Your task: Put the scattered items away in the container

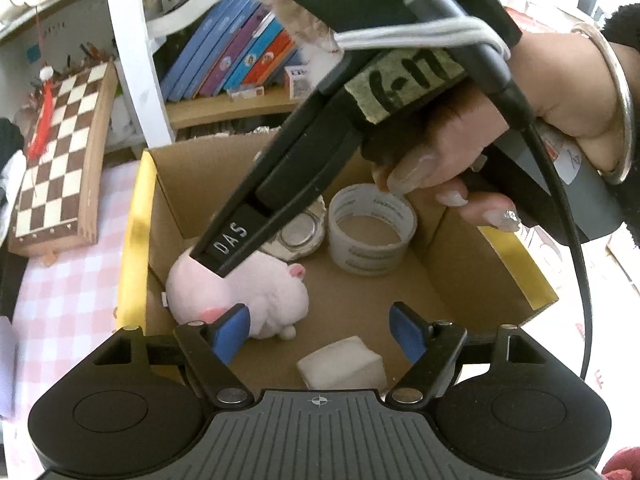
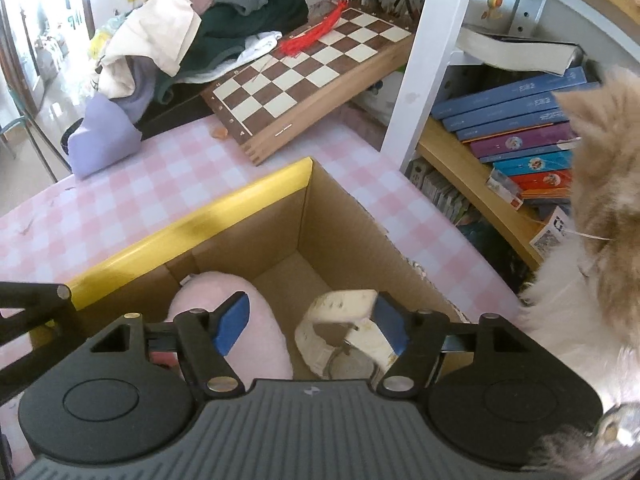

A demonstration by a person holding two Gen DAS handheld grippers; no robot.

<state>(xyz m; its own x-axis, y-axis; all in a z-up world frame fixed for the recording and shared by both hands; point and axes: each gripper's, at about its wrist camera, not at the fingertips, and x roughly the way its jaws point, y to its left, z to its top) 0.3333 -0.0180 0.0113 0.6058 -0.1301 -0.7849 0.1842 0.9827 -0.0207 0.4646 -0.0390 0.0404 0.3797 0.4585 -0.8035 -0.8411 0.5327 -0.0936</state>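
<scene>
With both my grippers released over box point(image 2: 188, 232), watch point(image 2: 344, 332) sits between right gripper point(image 2: 312, 326) pads, touching right pad; left gripper point(image 1: 320, 330) above block point(image 1: 340, 364).

Yellow-rimmed brown cardboard box point(image 1: 136, 216), pink plush toy point(image 1: 256, 292), pink-and-white checked tablecloth point(image 2: 168, 184), brown-and-cream chessboard point(image 2: 316, 64)

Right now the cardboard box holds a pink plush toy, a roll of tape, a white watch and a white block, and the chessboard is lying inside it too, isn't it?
Not quite. The chessboard is not in the cardboard box; the right wrist view shows it outside, on the pink checked tablecloth behind the box. The pink plush toy, roll of tape, white watch and white block are inside.
</scene>
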